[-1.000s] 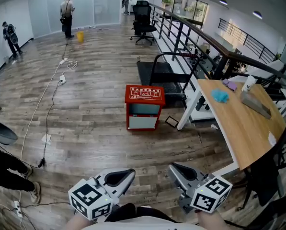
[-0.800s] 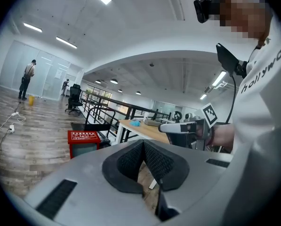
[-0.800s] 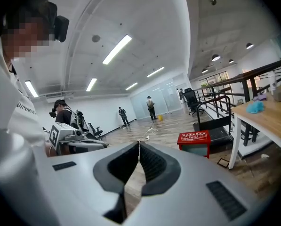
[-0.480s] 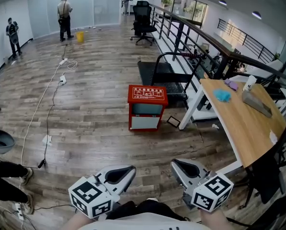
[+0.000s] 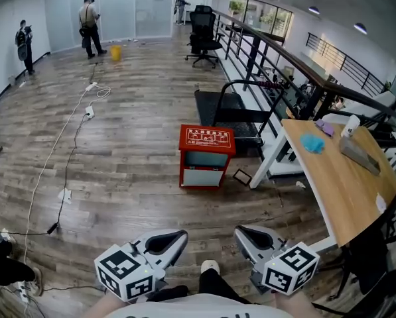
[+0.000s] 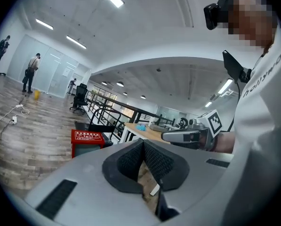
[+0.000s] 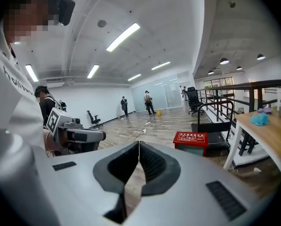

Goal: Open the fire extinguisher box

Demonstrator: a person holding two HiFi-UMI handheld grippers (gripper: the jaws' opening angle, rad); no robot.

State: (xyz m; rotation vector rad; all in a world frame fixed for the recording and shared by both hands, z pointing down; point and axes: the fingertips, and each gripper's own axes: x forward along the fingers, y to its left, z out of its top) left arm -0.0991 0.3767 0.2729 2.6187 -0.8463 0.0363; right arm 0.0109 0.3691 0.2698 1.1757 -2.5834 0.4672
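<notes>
Well back from the red glass-fronted fire extinguisher box (image 5: 206, 156), the left gripper (image 5: 182, 235) and right gripper (image 5: 239, 232) hang clenched, empty.

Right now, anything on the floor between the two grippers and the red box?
Nothing visible. Only bare floor lies between the left gripper, the right gripper and the red box. A small dark frame beside the box and the table sit off that path.

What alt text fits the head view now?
A red fire extinguisher box, door shut, stands on the wood-plank floor near a wooden desk. The left gripper and right gripper, both shut and empty, sit at the bottom.
</notes>
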